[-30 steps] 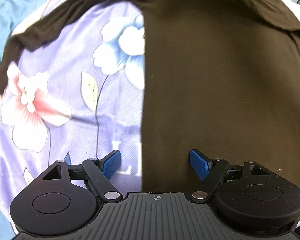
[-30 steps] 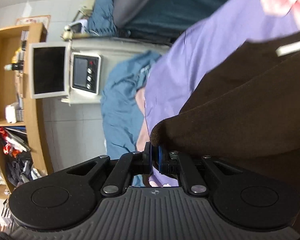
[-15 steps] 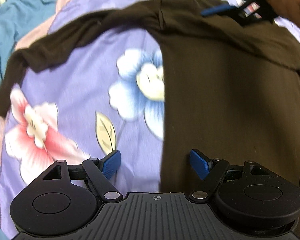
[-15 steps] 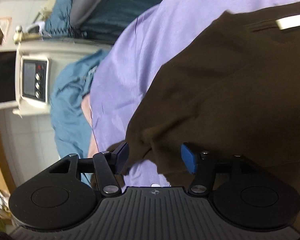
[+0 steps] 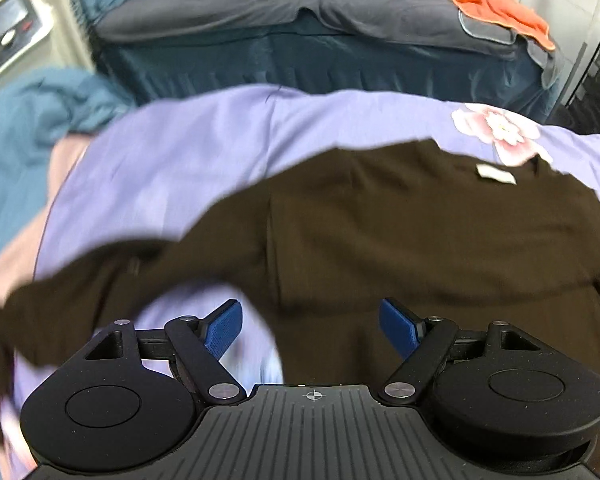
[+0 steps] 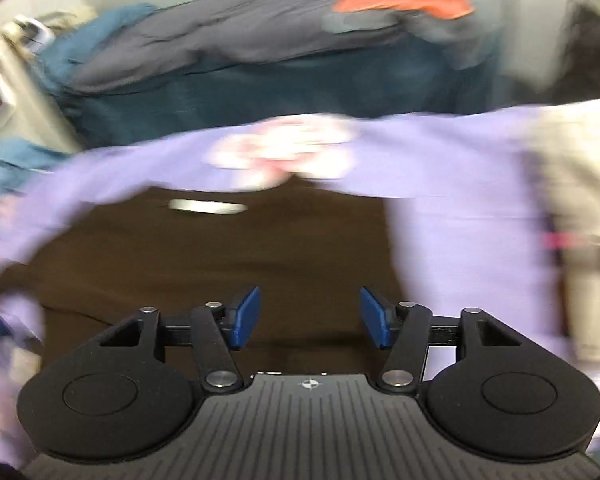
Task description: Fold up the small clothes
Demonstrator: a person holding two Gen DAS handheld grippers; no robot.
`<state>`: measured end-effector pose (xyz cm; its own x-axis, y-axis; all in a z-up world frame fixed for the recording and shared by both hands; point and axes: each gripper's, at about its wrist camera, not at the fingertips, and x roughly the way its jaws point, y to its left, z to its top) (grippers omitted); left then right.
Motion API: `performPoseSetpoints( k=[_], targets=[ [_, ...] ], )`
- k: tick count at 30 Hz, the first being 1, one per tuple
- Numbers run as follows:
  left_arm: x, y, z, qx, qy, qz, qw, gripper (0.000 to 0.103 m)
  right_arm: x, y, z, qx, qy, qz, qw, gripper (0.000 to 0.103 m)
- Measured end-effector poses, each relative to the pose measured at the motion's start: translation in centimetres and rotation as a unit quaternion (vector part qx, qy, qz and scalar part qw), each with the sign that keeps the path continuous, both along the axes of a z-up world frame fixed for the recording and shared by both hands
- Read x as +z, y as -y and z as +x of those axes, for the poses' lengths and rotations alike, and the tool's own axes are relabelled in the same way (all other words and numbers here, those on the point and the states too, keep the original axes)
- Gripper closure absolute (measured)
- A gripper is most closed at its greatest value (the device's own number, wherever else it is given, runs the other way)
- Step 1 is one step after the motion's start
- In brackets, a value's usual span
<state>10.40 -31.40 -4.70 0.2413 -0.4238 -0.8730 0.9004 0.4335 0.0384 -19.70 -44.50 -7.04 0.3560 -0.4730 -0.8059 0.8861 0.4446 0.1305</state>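
Sleeve released by right claw (image 6: pixel 308 318), orange cloth (image 5: pixel 496 4) beyond, nothing blocking

Bare purple floral sheet (image 5: pixel 204 152) lies open beyond the brown shirt (image 5: pixel 420 232); a dark bed (image 5: pixel 300 52) blocks the far side, a control panel (image 5: pixel 4 36) the left.

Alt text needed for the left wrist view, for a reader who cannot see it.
A dark brown shirt lies spread on a lilac floral sheet, one sleeve trailing left. The left gripper is above it, jaws apart and empty. Behind, an orange cloth sits on grey bedding.
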Motion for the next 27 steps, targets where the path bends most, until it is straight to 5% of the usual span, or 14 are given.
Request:
performPoseSetpoints(
  k=[3,6,13,17,21,25,27],
  targets=[
    [-0.4,3.0,0.9,0.000,0.003,0.011,0.9999,0.000,-1.9,0.7,-5.2,-0.049,-0.031,0.010,0.998,0.044],
    [-1.5,4.7,1.3,-0.007,-0.009,0.033,0.9994,0.000,-3.1,1.4,-7.6,-0.059,0.004,0.030,0.998,0.049],
    [-3.8,5.1,1.2,-0.008,-0.021,0.068,0.9974,0.000,-5.9,1.7,-4.8,-0.003,0.021,0.040,0.999,0.061],
    [-3.7,4.9,1.4,-0.011,-0.028,0.071,0.9970,0.000,-5.6,2.4,-4.7,-0.028,0.024,0.035,0.999,0.096],
    [-4.2,4.9,1.7,-0.012,-0.031,0.067,0.9972,0.000,-4.6,2.2,-6.8,-0.062,0.007,0.014,0.998,0.097],
    [-4.4,5.3,1.9,-0.014,-0.033,0.071,0.9969,0.000,-6.1,2.5,-7.9,-0.057,-0.011,0.048,0.997,0.095],
    [-4.3,5.4,2.0,-0.017,-0.035,0.073,0.9966,0.000,-5.2,2.9,-8.3,-0.066,-0.001,0.058,0.996,0.079]
  ],
)
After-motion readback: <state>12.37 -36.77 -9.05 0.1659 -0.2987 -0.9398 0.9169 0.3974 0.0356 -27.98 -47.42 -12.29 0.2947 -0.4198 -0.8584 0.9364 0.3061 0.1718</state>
